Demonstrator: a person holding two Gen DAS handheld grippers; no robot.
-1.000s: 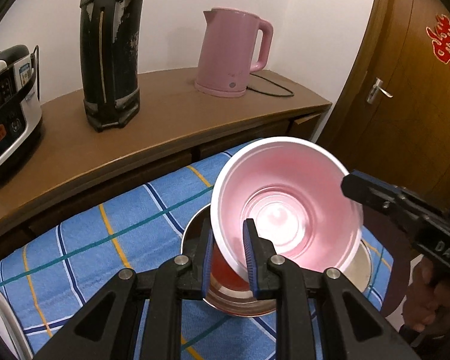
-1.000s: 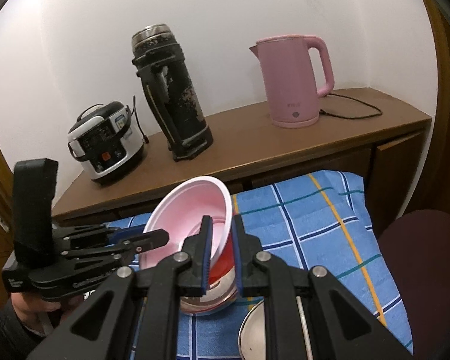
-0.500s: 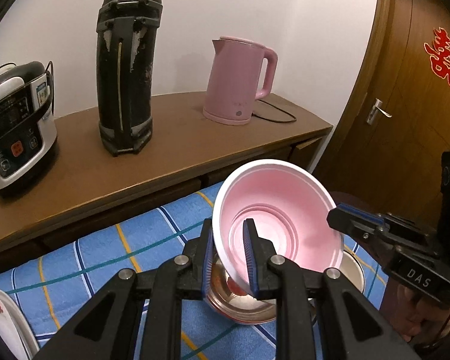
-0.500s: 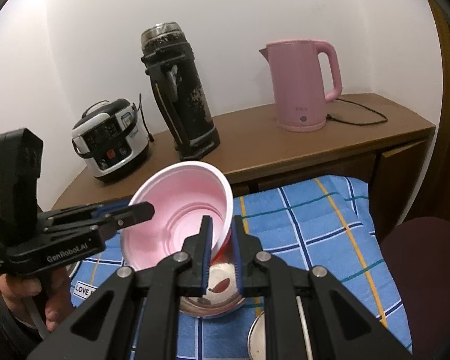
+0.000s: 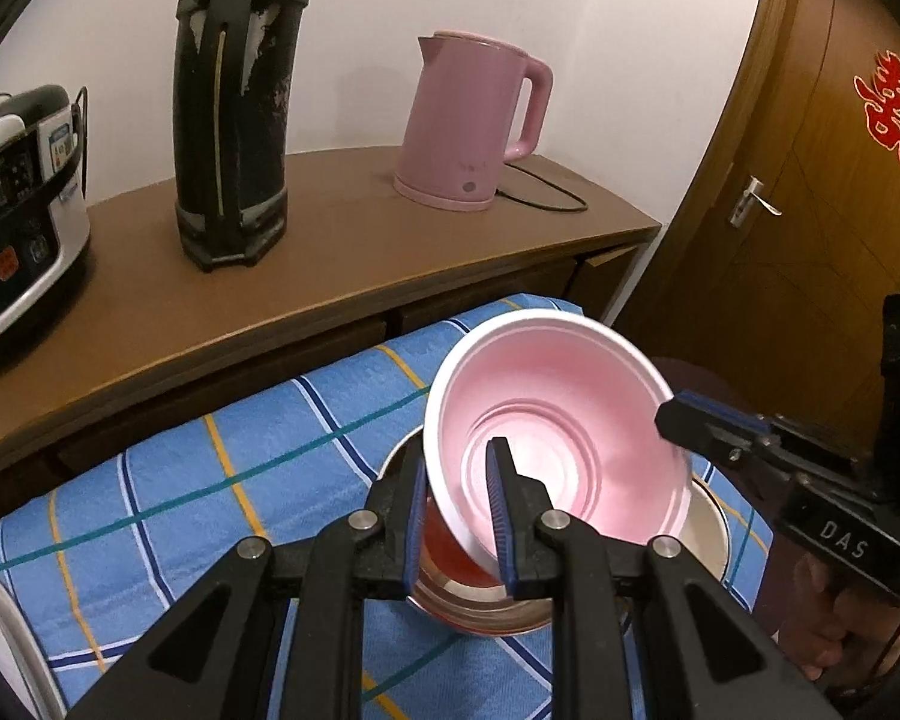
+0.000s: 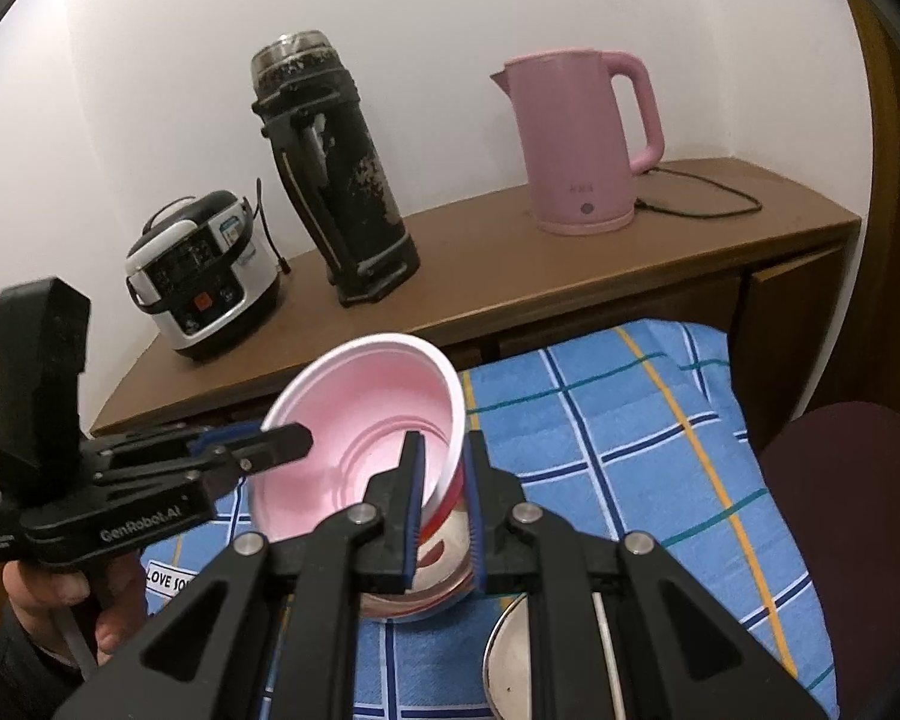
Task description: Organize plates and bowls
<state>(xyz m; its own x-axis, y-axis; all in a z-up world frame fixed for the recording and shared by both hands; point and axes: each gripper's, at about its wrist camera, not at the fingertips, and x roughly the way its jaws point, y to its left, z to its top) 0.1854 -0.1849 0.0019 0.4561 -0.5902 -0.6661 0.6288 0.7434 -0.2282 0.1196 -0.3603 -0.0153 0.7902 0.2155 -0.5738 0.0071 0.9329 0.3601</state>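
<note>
A pink bowl with a white rim [image 5: 558, 438] [image 6: 354, 420] hangs tilted just above a steel bowl [image 5: 486, 606] that has red inside. The steel bowl stands on the blue checked cloth [image 5: 210, 480]. My left gripper [image 5: 457, 462] is shut on the pink bowl's near rim. My right gripper [image 6: 443, 450] is shut on the opposite rim. Each gripper also shows in the other view: the right gripper [image 5: 684, 414] at the right, the left gripper [image 6: 282, 441] at the left, held by a hand. In the right wrist view the lower bowl [image 6: 432, 594] looks red and white.
Behind the cloth runs a wooden sideboard [image 5: 330, 252] with a rice cooker [image 5: 18, 210], a tall black flask [image 5: 234, 108] and a pink kettle [image 5: 474, 120]. A steel dish [image 6: 510, 660] lies near my right gripper. A white plate [image 5: 0, 630] is at the left, a dark chair [image 6: 840, 510] and a door [image 5: 810, 210] at the right.
Both grippers have kept their hold on the pink bowl. It rose a little off the steel bowl and tilted slightly, then stayed about where it was.
</note>
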